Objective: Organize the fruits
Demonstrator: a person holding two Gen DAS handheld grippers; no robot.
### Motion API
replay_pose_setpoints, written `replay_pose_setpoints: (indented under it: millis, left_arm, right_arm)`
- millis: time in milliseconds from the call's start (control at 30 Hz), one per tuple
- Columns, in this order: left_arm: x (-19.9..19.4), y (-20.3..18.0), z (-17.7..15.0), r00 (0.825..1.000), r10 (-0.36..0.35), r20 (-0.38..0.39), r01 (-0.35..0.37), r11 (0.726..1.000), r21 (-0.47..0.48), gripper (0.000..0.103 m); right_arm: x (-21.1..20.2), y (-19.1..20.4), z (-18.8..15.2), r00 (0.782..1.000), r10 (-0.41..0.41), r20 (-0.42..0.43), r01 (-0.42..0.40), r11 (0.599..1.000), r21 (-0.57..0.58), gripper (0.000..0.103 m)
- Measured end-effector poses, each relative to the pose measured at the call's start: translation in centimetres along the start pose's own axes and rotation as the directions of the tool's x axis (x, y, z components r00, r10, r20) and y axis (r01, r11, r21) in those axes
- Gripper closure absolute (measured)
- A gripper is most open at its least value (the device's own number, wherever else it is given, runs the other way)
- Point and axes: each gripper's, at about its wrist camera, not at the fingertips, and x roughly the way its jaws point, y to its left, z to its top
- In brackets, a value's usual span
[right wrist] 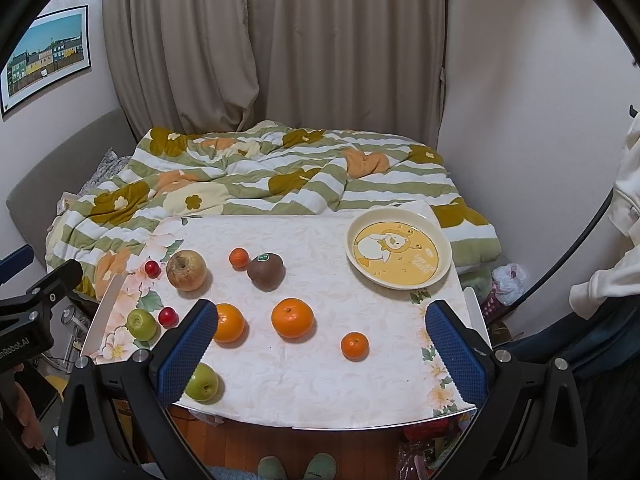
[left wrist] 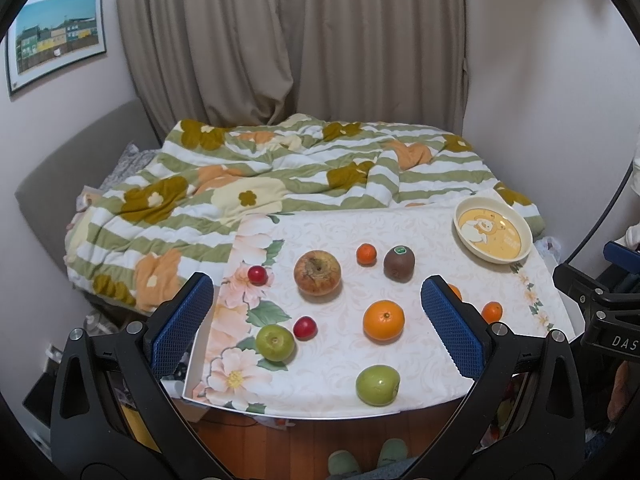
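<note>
Both grippers, left (left wrist: 316, 320) and right (right wrist: 322, 338), jaws spread wide, grasping nothing, above fruit-scattered tabletop (right wrist: 320, 384); plate (right wrist: 400, 282) far right.

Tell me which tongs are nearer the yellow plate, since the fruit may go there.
Right. The right tongs hang open with the yellow plate just beyond their right finger; the left tongs hang open farther left, over the fruit.

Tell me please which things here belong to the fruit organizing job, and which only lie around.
For the job: yellow plate, still without fruit; big apple; kiwi; two big oranges; two small mandarins; two green apples; two red cherry-like fruits; table.

Just around: blanket, curtain, wall picture, slippers.
</note>
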Motion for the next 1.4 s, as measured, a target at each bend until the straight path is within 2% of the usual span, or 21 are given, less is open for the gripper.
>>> replay_pose_setpoints:
  millis: [267, 533, 667, 800, 1000, 1233, 1400]
  left_arm:
    - [0.3, -0.2, 0.5, 1.000, -0.025, 0.000, 0.025, 1.000, 0.010, 0.000]
    - [1.1, 0.5, 0.0, 0.996, -0.083, -0.020, 0.084, 0.996, 0.028, 0.000]
    - [2.2, -0.4, -0.8, 0.996, -0.060, -0.061, 0.061, 0.998, 0.020, 0.000]
    - [3.7, -1.6, -1.9, 0.992, -0.056, -0.115, 0.053, 0.998, -0.023, 0.000]
    - [5.9, -3.9, -4.4, 0.978, 0.012, -0.209, -0.031, 0.995, -0.092, 0.000]
    - [8.8, -6.4, -8.5, 0.950, 0.087, -0.300, -0.135, 0.980, -0.144, 0.000]
    - [11.0, -7.6, -10.8, 0.928, 0.121, -0.352, -0.184, 0.971, -0.153, 0.000]
  right_arm:
    - [-0.6, 1.5, 1.0, 1.000, -0.007, 0.003, 0.007, 1.000, 0.024, 0.000]
    - [0.5, -1.0, -0.1, 0.999, 0.018, -0.030, -0.015, 0.996, 0.084, 0.000]
    - [2.0, -2.5, -0.6, 0.999, 0.020, -0.043, -0.017, 0.997, 0.070, 0.000]
    - [4.0, -4.7, -1.3, 0.996, 0.057, -0.071, -0.056, 0.998, 0.024, 0.000]
    - [7.4, -6.7, -2.0, 0.984, 0.119, -0.133, -0.129, 0.989, -0.069, 0.000]
    - [12.4, -8.4, -3.4, 0.960, 0.173, -0.222, -0.213, 0.962, -0.169, 0.000]
    - [15.4, -8.8, -4.5, 0.942, 0.208, -0.264, -0.269, 0.937, -0.223, 0.000]
